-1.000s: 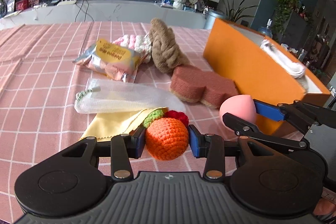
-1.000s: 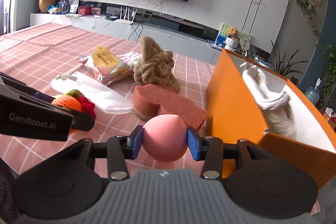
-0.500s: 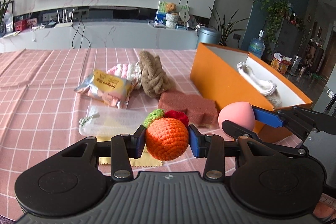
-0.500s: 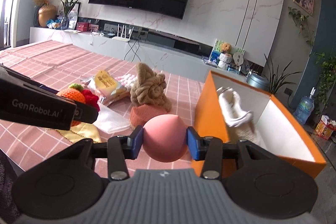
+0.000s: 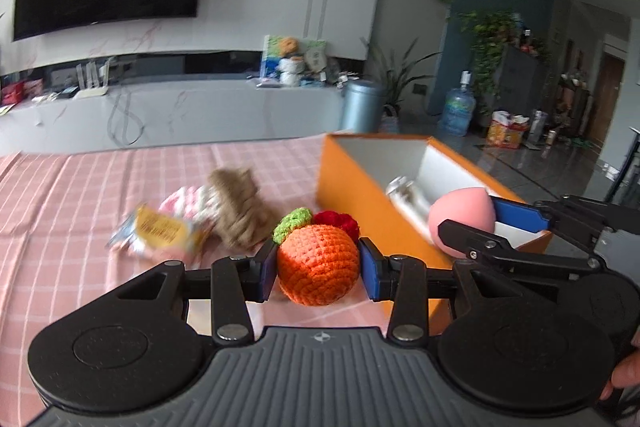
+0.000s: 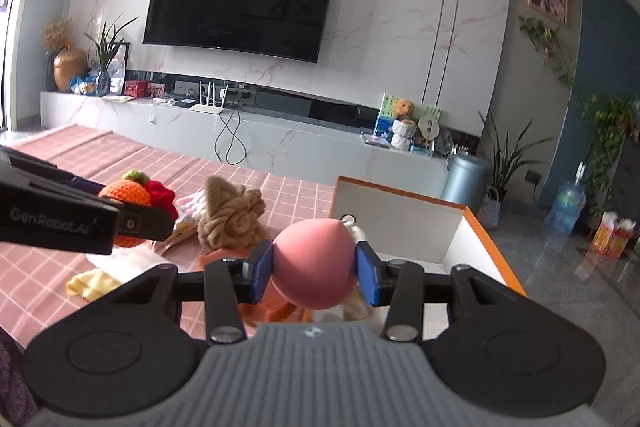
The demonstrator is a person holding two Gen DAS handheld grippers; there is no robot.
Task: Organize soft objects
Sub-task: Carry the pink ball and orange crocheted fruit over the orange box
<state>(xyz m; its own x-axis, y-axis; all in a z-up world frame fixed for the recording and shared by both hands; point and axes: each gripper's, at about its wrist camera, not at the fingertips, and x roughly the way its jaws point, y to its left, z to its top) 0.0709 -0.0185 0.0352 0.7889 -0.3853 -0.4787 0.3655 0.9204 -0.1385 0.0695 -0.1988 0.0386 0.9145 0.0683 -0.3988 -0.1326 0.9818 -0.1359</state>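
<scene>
**Orange box: both grippers loaded, drop pending**

Orange box (image 5: 362, 195) sits right of centre, long axis running away to lower right. Right gripper (image 6: 315, 269), clenched on the pink sponge ball (image 6: 315, 263), is nearer, at its rim. Left gripper (image 5: 319, 269) clamps the crochet orange (image 5: 318, 269) left of the box's near wall. 1 white item (image 5: 408, 197) already inside. Rope knot (image 6: 230, 217) and snack packet (image 5: 160, 231) lie on the pink cloth, clear of the path.

An orange crocheted ball (image 5: 318, 269) with a green and red tuft is clamped between blue pads, lifted above the pink checked cloth. A smooth pink sponge ball (image 6: 314, 263) is likewise clamped, raised at the open orange box (image 5: 352, 183), white inside.
</scene>
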